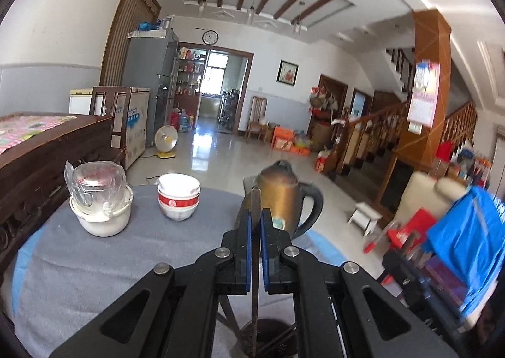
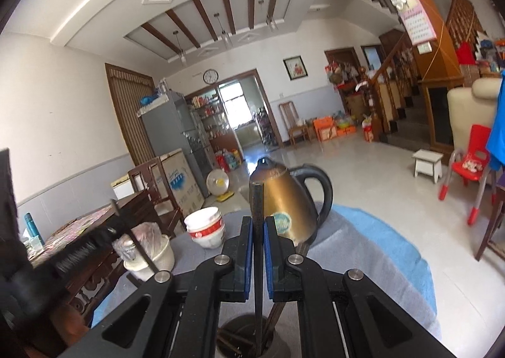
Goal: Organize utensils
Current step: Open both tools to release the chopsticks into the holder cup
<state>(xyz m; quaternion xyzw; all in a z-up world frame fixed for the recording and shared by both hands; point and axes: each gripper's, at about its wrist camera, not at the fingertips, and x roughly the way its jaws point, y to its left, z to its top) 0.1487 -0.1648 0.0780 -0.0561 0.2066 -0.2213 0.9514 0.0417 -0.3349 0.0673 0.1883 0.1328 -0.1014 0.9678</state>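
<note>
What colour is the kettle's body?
Brassy gold kettle with a black handle; clearest in the right wrist view.

Two black plastic grippers, matte and angular. On the left gripper (image 1: 255,225), blue pads lining the inner faces of both fingers (image 1: 244,231), round silver pivot pins at the linkage joints, triangular cut-outs through the broad arms at the lower corners of the frame. Same build on the right gripper (image 2: 258,231): blue-lined black fingers (image 2: 247,238), four silver pins in a shallow arc, open triangular windows low in the frame. No cables or markings to be made out.
</note>
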